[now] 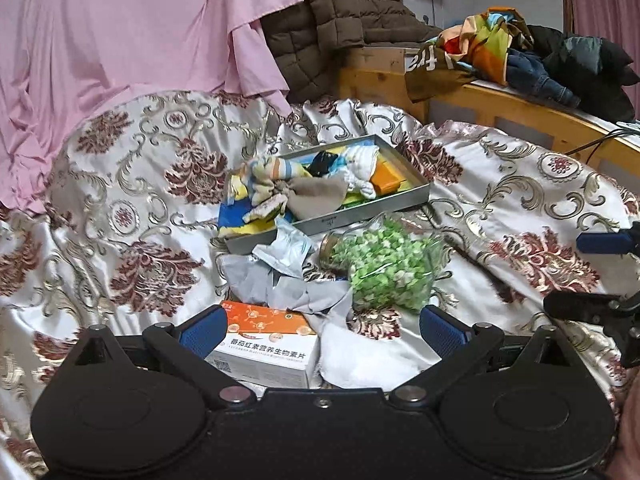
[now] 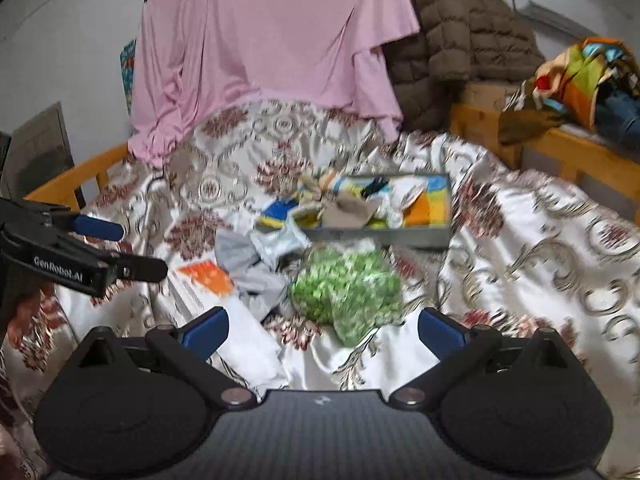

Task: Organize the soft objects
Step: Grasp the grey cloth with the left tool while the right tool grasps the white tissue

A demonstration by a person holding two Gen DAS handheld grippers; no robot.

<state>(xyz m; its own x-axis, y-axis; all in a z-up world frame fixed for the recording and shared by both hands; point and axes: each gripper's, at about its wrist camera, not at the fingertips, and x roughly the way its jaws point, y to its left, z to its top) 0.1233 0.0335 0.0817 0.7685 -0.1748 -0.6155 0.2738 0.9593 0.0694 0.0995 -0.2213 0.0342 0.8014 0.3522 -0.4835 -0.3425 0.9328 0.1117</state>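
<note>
Two grippers hover over a bed draped in a cream satin bedspread (image 1: 132, 184) with maroon floral medallions. I hold my left gripper (image 1: 322, 330) with its blue pads spread wide apart and empty, low in the left wrist frame above one orange-and-white cardboard medicine box (image 1: 266, 344) and one white folded towel (image 1: 360, 356). My right gripper (image 2: 323, 330) is likewise wide apart and holds nothing, with one clear plastic bag of green pellets (image 2: 348, 290) just ahead of it.

At centre frame sits one shallow grey metal tray (image 1: 360, 210), heaped with soft items I cannot count exactly: a beige cloth pouch (image 1: 316, 198), striped socks (image 1: 272, 178), white cloth and an orange block among them. One blue-and-yellow sponge cloth (image 1: 236, 220) hangs over the tray's left end. Between tray and box lie one crumpled grey cloth (image 1: 280, 288) and one pale blue foil packet (image 1: 288, 250). One glass jar (image 1: 330, 250) lies on its side, touching the pellet bag.

At upper left of the frame hangs one pink sheet (image 1: 132, 28); beside it, one brown quilted jacket (image 1: 336, 12). At upper right, a multicoloured cloth (image 1: 480, 44) is piled on a wooden bed frame (image 1: 500, 108).
</note>
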